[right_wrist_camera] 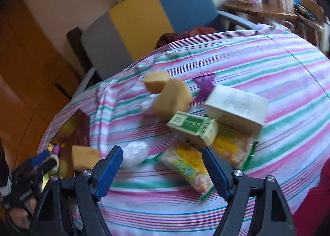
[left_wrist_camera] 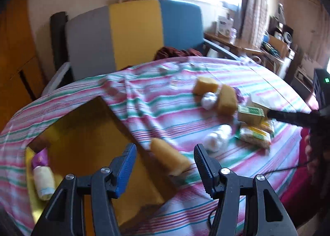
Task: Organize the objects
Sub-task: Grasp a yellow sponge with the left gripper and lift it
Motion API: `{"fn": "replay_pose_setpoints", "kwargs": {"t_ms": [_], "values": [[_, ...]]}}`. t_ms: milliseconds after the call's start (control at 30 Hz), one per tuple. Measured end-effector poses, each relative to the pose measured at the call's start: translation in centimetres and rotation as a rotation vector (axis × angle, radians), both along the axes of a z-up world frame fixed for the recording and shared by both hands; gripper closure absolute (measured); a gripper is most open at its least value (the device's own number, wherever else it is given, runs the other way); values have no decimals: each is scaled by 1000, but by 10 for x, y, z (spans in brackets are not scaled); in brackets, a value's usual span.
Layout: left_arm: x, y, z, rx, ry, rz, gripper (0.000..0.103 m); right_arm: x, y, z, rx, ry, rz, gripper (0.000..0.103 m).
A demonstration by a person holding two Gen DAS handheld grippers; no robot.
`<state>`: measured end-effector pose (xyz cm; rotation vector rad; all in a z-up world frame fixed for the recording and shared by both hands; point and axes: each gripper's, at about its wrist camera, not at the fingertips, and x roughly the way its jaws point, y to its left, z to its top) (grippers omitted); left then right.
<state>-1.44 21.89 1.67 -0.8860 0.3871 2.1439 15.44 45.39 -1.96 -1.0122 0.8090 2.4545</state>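
Left gripper (left_wrist_camera: 165,159) jaws released w/ a sponge (left_wrist_camera: 170,158) between them at the box (left_wrist_camera: 92,132) edge, prob. dropping it in. Right gripper (right_wrist_camera: 163,165) released, empty, over snack packs (right_wrist_camera: 185,165) beside box.

Both wrist cams look fwd over own tongs, close above striped bedsheet (left_wrist_camera: 237,77), shared: sponges (blurred) (right_wrist_camera: 173,96)

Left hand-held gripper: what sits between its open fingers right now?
A yellow sponge, lying across the cardboard box's edge, unheld, between the left hand-held gripper fingers; left wrist view.
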Motion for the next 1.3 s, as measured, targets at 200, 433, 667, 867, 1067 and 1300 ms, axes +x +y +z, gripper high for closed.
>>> {"fn": "replay_pose_setpoints", "kwargs": {"t_ms": [200,433,667,867,1067,1300], "values": [[-26,-55,2,31,-6,128,41,-56,-81,-6,213,-150,340,22],[-31,-76,-10,78,-73,173,40,-114,-111,-5,317,-198,514,22],[-35,-73,-15,83,-94,165,38,-159,-91,-18,315,-232,461,28],[-35,-48,-8,54,-48,88,38,-132,-25,9,395,-201,109,30],[-47,1,2,31,-40,9,38,-102,-9,-1,351,-186,127,30],[-43,85,-20,-243,87,-286,30,-91,6,-4,257,-146,111,30]]}}
